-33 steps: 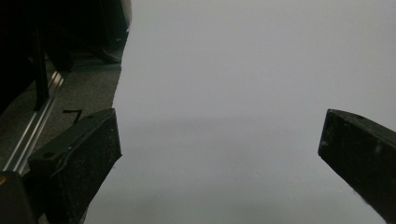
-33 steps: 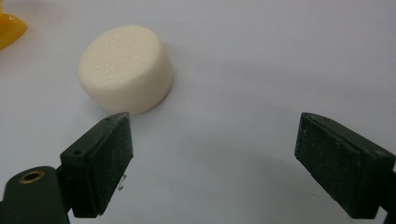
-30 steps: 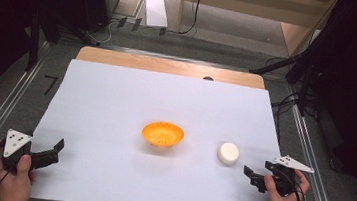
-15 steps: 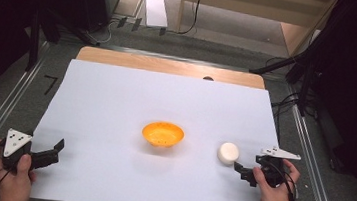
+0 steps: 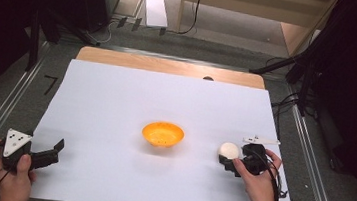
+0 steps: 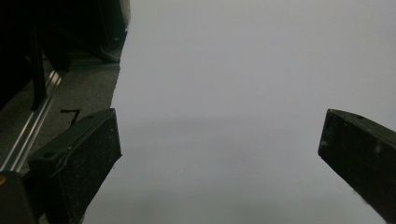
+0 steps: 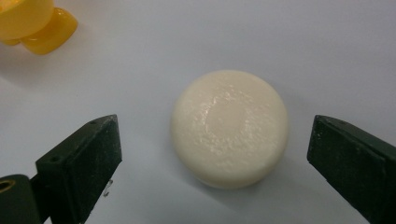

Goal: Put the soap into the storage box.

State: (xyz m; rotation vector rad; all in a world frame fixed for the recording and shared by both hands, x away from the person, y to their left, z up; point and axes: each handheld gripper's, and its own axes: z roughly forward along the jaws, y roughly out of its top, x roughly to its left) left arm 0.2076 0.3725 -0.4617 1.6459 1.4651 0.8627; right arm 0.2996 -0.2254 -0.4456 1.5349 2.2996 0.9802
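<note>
I am holding my right gripper (image 7: 212, 154) spread around the cream-white round puck (image 7: 229, 127); centring before closing should prevent slipping. Left gripper (image 6: 219, 149) idling, jaws apart.

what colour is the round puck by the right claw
Creamy off-white round puck, clearest in the right gripper view.

A white sheet (image 5: 116, 104) covers most of the wooden table (image 5: 170, 65). An orange bowl (image 5: 163, 133) sits near the sheet's middle. To its right lies a round white puck (image 5: 229, 150), apart from the bowl. The right gripper (image 5: 225, 163), held in the person's right hand (image 5: 258, 182), is right at the puck's near side. The left gripper (image 5: 56, 149), in the left hand (image 5: 14, 181), rests near the sheet's near left corner, well apart from the bowl.
</note>
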